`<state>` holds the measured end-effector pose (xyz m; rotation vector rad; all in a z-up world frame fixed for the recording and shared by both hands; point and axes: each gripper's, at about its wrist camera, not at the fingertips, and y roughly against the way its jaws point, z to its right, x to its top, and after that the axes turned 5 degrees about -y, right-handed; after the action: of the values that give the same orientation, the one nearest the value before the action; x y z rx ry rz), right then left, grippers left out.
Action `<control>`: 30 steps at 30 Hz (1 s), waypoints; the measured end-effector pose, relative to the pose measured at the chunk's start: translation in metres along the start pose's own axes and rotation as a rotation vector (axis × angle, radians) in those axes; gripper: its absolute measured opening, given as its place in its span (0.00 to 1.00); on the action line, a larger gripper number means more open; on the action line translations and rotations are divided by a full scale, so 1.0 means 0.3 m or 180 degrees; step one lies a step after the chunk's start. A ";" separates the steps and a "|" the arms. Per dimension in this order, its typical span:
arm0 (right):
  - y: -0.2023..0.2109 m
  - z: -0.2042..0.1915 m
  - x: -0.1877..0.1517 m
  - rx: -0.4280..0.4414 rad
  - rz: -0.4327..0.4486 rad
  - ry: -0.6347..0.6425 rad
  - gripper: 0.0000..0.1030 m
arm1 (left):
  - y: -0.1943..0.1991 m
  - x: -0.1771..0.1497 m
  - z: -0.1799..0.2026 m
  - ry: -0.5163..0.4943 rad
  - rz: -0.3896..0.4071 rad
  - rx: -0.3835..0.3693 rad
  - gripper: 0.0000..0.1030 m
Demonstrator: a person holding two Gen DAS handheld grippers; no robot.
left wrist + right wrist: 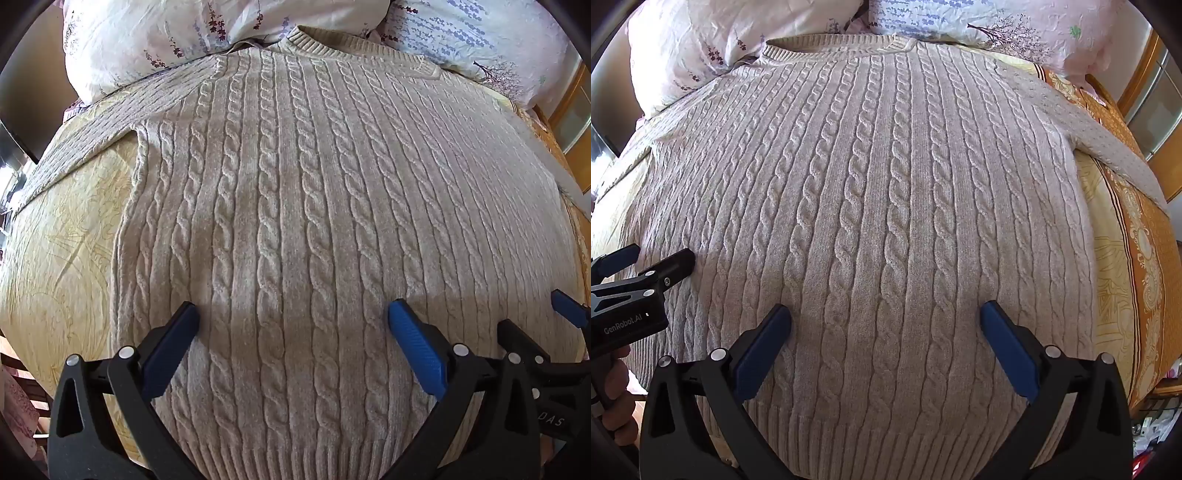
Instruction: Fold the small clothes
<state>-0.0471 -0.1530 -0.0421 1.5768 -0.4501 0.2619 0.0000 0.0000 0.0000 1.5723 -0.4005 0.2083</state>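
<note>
A cream cable-knit sweater point(295, 206) lies flat and face up on the bed, collar far, ribbed hem near; it also fills the right wrist view point(879, 206). Its sleeves spread out to the left point(85, 136) and right point(1108, 140). My left gripper point(293, 314) is open and empty, hovering over the lower left-middle of the sweater. My right gripper point(886, 314) is open and empty over the lower right-middle. Each gripper shows at the edge of the other's view: the right one point(532, 321), the left one point(657, 258).
Two floral pillows point(155, 40) point(997, 22) lie at the head of the bed behind the collar. A yellow patterned bedsheet point(62, 236) lies under the sweater, with an orange border point(1145, 258) at the right edge. Wooden furniture point(1145, 85) stands at the far right.
</note>
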 end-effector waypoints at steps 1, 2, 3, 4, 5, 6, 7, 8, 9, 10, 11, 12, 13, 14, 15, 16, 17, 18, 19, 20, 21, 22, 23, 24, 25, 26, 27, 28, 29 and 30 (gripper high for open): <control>0.000 0.000 0.000 -0.0001 0.0002 0.0001 0.99 | 0.000 0.000 0.000 0.0001 0.0003 -0.0005 0.98; 0.000 0.000 0.000 -0.0002 0.0000 0.0001 0.99 | 0.000 -0.001 -0.001 0.0001 0.0008 -0.0005 0.98; 0.000 0.000 0.000 -0.0002 -0.0001 0.0001 0.99 | 0.000 -0.001 -0.001 0.0001 0.0009 -0.0004 0.98; 0.000 0.000 0.000 -0.0002 -0.0002 0.0001 0.99 | 0.001 -0.001 -0.001 0.0003 0.0010 -0.0004 0.98; 0.000 0.000 0.000 -0.0002 -0.0002 0.0001 0.99 | 0.001 -0.001 -0.001 0.0000 0.0012 -0.0002 0.98; 0.000 0.000 0.000 -0.0002 -0.0002 0.0001 0.99 | 0.001 -0.001 -0.001 0.0001 0.0012 -0.0001 0.98; 0.001 0.000 0.000 -0.0002 -0.0003 0.0002 0.99 | 0.001 -0.001 -0.001 -0.0001 0.0013 -0.0002 0.98; 0.001 0.000 0.000 -0.0002 -0.0003 0.0003 0.99 | 0.001 -0.002 -0.001 -0.0001 0.0015 -0.0002 0.98; 0.000 0.000 0.000 -0.0002 -0.0002 0.0001 0.99 | 0.001 -0.002 -0.001 -0.0001 0.0017 -0.0001 0.98; 0.000 0.000 0.000 -0.0002 -0.0002 0.0001 0.99 | 0.002 -0.003 0.001 0.0000 0.0018 -0.0001 0.98; 0.000 0.000 0.000 -0.0001 -0.0002 0.0002 0.99 | 0.003 -0.006 0.006 -0.0002 0.0019 0.0003 0.98; 0.000 0.000 -0.001 -0.0001 -0.0001 0.0002 0.99 | 0.003 -0.007 0.006 -0.0001 0.0018 0.0002 0.98; 0.000 0.000 -0.001 -0.0001 -0.0001 0.0002 0.99 | 0.003 -0.007 0.005 -0.0003 0.0019 0.0001 0.98; 0.000 0.000 -0.001 -0.0001 0.0000 0.0003 0.99 | 0.003 -0.007 0.005 -0.0003 0.0019 0.0001 0.98; 0.001 0.000 -0.002 0.0000 0.0001 0.0003 0.99 | 0.003 -0.008 0.007 -0.0003 0.0020 0.0002 0.98; 0.000 0.000 -0.001 -0.0002 -0.0001 0.0002 0.99 | 0.003 -0.007 0.006 -0.0004 0.0019 0.0002 0.98; 0.000 0.000 0.000 -0.0003 -0.0004 0.0001 0.99 | 0.003 -0.006 0.005 -0.0004 0.0017 0.0001 0.98; 0.000 0.000 0.000 -0.0003 -0.0003 0.0001 0.99 | 0.003 -0.007 0.005 -0.0004 0.0018 0.0001 0.98; 0.000 0.000 0.000 -0.0003 -0.0004 0.0001 0.99 | 0.003 -0.006 0.005 -0.0005 0.0017 0.0001 0.98; 0.000 0.000 0.000 -0.0003 -0.0004 0.0001 0.99 | 0.003 -0.007 0.006 -0.0004 0.0018 0.0001 0.98; -0.001 0.000 0.000 -0.0003 -0.0005 0.0001 0.99 | 0.003 -0.006 0.005 -0.0005 0.0018 0.0001 0.98; -0.001 0.000 0.000 -0.0003 -0.0005 0.0000 0.99 | 0.003 -0.007 0.005 -0.0005 0.0019 0.0001 0.98; -0.001 0.000 0.000 -0.0003 -0.0005 0.0000 0.99 | 0.003 -0.006 0.005 -0.0005 0.0021 0.0001 0.98; -0.001 0.000 0.000 -0.0003 -0.0005 0.0001 0.99 | 0.003 -0.003 0.004 -0.0006 0.0021 0.0002 0.98; -0.001 0.000 0.000 -0.0003 -0.0005 0.0001 0.99 | 0.003 -0.003 0.004 -0.0005 0.0021 0.0002 0.98; -0.001 0.000 0.000 -0.0003 -0.0005 0.0000 0.99 | 0.003 -0.004 0.004 -0.0005 0.0021 0.0002 0.98; -0.001 0.000 0.000 -0.0003 -0.0004 0.0000 0.99 | 0.003 -0.004 0.004 -0.0005 0.0022 0.0002 0.98; -0.001 0.000 0.000 -0.0003 -0.0005 0.0000 0.99 | 0.003 -0.004 0.004 -0.0006 0.0022 0.0002 0.98; -0.001 0.000 0.000 -0.0003 -0.0005 0.0000 0.99 | 0.003 -0.004 0.004 -0.0006 0.0022 0.0002 0.98; -0.001 0.000 0.000 -0.0003 -0.0005 0.0000 0.99 | 0.003 -0.004 0.004 -0.0006 0.0022 0.0002 0.98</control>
<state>-0.0470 -0.1529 -0.0423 1.5760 -0.4489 0.2606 -0.0015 -0.0011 0.0004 1.5721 -0.4075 0.2124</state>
